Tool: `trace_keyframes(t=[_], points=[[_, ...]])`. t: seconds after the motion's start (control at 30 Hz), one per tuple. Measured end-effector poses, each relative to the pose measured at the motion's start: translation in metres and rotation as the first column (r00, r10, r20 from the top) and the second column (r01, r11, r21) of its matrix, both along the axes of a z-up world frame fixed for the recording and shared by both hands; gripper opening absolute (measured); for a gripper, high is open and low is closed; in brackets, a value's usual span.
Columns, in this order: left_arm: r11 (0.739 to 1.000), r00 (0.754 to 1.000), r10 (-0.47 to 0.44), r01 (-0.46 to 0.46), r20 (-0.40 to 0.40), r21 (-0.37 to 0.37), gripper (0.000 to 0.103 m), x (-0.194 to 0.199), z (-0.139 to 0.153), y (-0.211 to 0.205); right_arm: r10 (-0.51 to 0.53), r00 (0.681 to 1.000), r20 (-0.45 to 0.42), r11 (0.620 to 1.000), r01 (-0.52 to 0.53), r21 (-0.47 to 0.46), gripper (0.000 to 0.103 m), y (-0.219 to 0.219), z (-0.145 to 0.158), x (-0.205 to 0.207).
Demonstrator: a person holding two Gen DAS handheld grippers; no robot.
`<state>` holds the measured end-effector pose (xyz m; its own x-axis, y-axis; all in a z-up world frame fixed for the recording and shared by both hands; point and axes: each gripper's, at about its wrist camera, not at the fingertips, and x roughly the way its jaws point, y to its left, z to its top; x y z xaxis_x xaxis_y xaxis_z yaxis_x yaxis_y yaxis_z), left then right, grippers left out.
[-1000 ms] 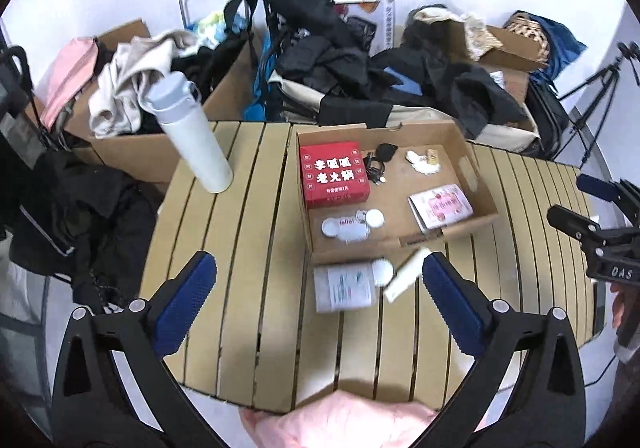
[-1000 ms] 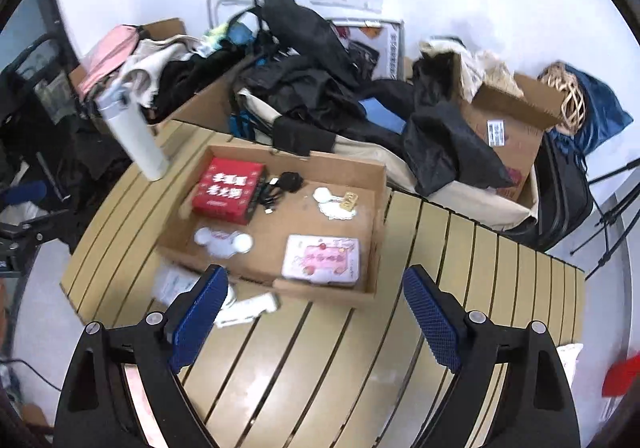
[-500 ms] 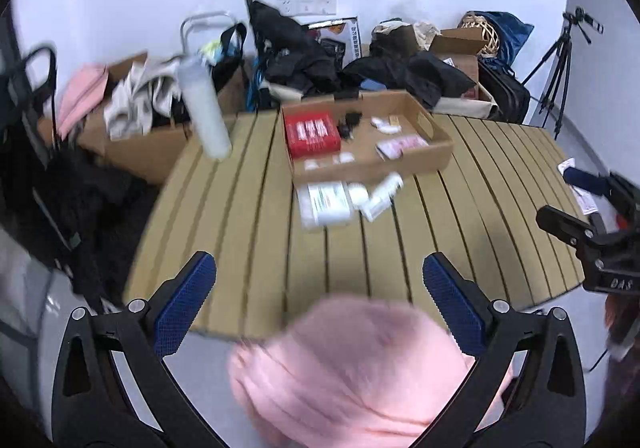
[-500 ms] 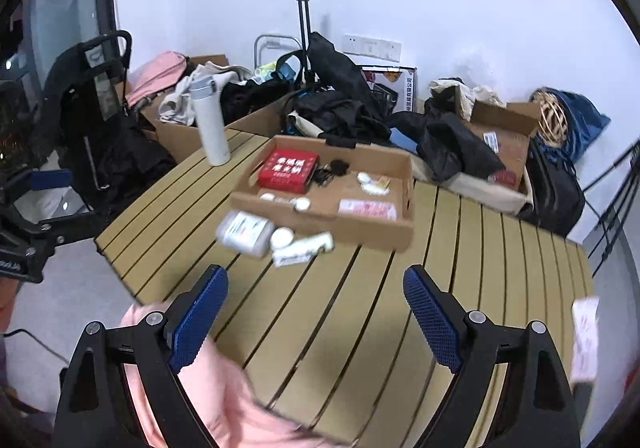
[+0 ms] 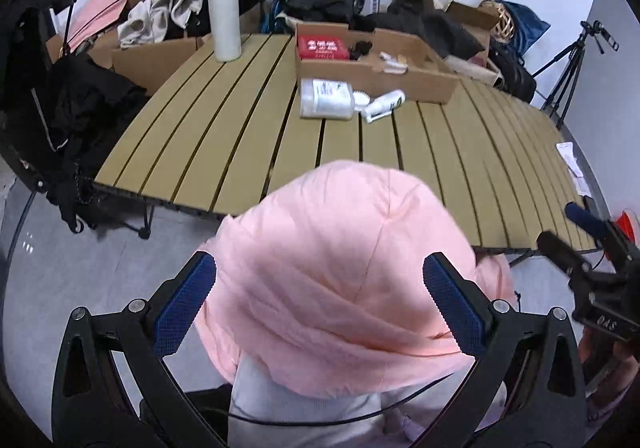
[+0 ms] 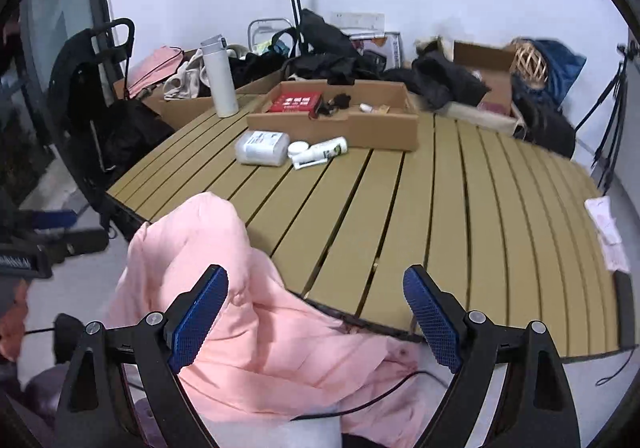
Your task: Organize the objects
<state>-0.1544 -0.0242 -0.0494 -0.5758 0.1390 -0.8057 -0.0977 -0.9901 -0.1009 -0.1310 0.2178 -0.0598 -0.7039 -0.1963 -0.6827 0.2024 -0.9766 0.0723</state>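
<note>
Both sets of jaws stood wide apart and held nothing. The left gripper (image 5: pixel 320 308) and right gripper (image 6: pixel 316 316) hung off the near edge of the slatted bench (image 6: pixel 460 207), above a person's pink garment (image 5: pixel 340 288), well apart from the things to organize. Those lay at the far side of the bench. One open cardboard box (image 6: pixel 376 127) held one red packet (image 6: pixel 296 102), a black item and small pale pieces, too small to count. Just in front of it lay one clear plastic container (image 6: pixel 262 147), one white tube (image 6: pixel 320 152) and one small round white tub (image 6: pixel 298 147) between them. One white flask (image 6: pixel 218 79) stood upright to the left.
</note>
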Motion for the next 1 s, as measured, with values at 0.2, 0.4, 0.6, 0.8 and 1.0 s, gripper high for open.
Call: trace_keyframes(t=[0.2, 0.4, 0.6, 0.8, 1.0], points=[[0.999, 1.0, 0.006, -0.006, 0.014, -0.033, 0.103, -0.011, -0.018, 0.001, 0.03, 0.998, 0.047, 0.999, -0.028, -0.047, 0.092, -0.009, -0.013, -0.007], [1.0, 0.999, -0.007, 0.007, 0.037, -0.004, 0.103, -0.045, -0.038, -0.002, 0.071, 0.989, 0.133, 0.997, -0.065, -0.053, 0.065, -0.019, -0.037, -0.049], [1.0, 0.999, 0.019, -0.019, -0.044, -0.011, 0.096, -0.122, -0.026, -0.017, 0.084, 0.985, 0.153, 0.98, -0.054, -0.194, 0.065, -0.023, -0.043, -0.13], [0.989, 0.998, -0.066, 0.062, 0.024, 0.131, 0.071, -0.225, -0.048, -0.015, 0.109, 0.974, 0.197, 0.946, -0.041, -0.32, 0.065, -0.044, -0.063, -0.239], [0.95, 0.987, -0.088, 0.042, 0.135, 0.308, 0.027, -0.283, -0.1, -0.018, 0.119, 0.958, 0.26, 0.939, -0.023, -0.344, 0.039, -0.073, -0.096, -0.309]])
